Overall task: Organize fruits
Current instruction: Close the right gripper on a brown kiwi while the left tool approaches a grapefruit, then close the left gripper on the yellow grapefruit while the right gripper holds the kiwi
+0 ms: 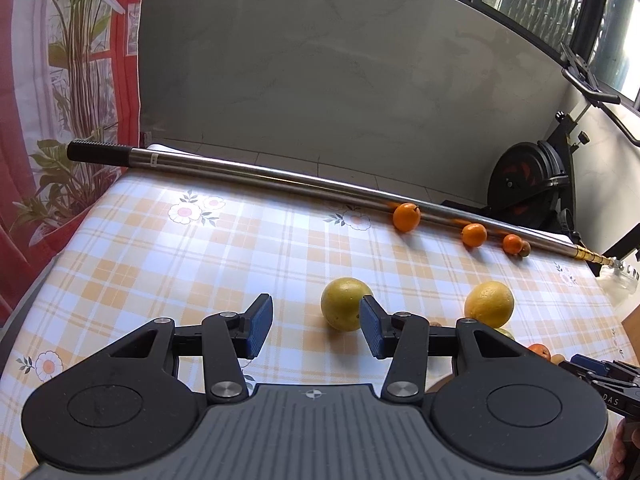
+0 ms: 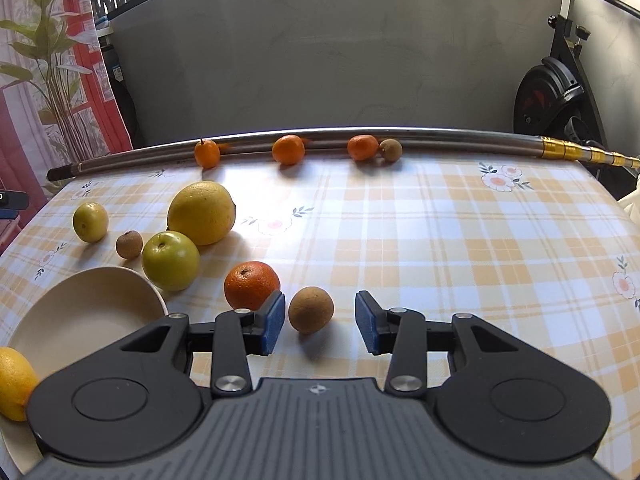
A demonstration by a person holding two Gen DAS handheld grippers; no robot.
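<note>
In the right wrist view my right gripper (image 2: 320, 322) is open, with a brown round fruit (image 2: 311, 309) on the table between its fingers, nearer the left one. An orange (image 2: 251, 285) sits just left of it. Two green fruits (image 2: 171, 260) (image 2: 90, 222), a large yellow citrus (image 2: 201, 213) and a small brown fruit (image 2: 129, 244) lie further left. A cream plate (image 2: 84, 312) at the near left holds a lemon (image 2: 14, 384). In the left wrist view my left gripper (image 1: 316, 326) is open and empty; a yellow-green citrus (image 1: 344, 304) lies just beyond its right finger, a yellow citrus (image 1: 489, 304) further right.
A long metal pole (image 2: 440, 136) lies along the table's far edge, also in the left wrist view (image 1: 280, 178). Three small oranges (image 2: 288, 149) and a small brown fruit (image 2: 390, 149) rest against it. An exercise bike (image 1: 528, 176) stands behind the checked tablecloth (image 2: 440, 240).
</note>
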